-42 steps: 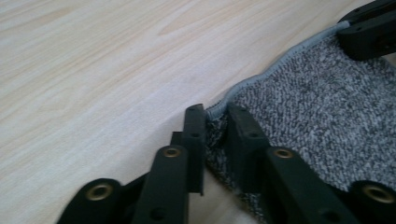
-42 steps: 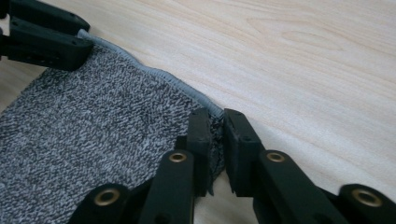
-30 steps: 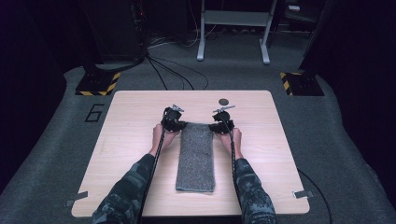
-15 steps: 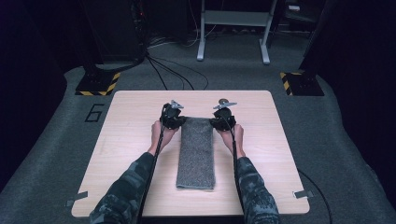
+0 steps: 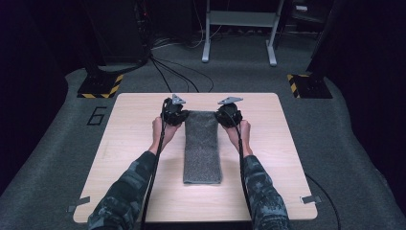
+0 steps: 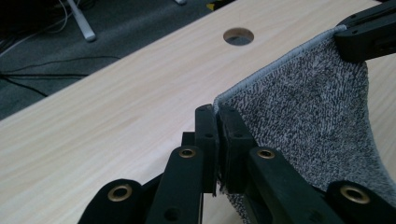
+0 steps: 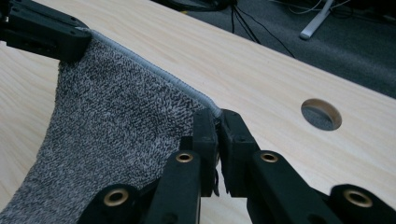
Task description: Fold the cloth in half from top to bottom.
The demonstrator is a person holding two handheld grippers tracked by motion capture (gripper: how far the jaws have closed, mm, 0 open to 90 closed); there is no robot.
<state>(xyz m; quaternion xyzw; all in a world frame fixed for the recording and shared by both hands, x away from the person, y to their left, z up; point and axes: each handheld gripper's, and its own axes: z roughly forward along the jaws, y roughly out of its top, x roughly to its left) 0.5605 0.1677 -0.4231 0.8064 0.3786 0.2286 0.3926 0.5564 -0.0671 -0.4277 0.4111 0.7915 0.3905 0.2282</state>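
Observation:
A grey folded towel (image 5: 202, 148) lies lengthwise in the middle of the wooden table (image 5: 124, 158), its far edge lifted. My left gripper (image 5: 174, 114) is shut on the towel's far left corner (image 6: 224, 103), and my right gripper (image 5: 229, 115) is shut on the far right corner (image 7: 212, 109). In the left gripper view the towel (image 6: 308, 116) stretches over to the other gripper's jaws at upper right. In the right gripper view the towel (image 7: 112, 126) hangs taut from its hemmed edge toward the left gripper's jaws at upper left.
A round cable hole (image 6: 238, 36) (image 7: 321, 114) is cut in the table beyond the towel's far edge. Cables (image 5: 172, 72), a metal stand (image 5: 239, 33) and yellow-black striped bases (image 5: 98, 86) sit on the grey floor behind the table.
Both grippers have moved away from me toward the table's far edge, drawing the towel's far end with them and stretching it longer.

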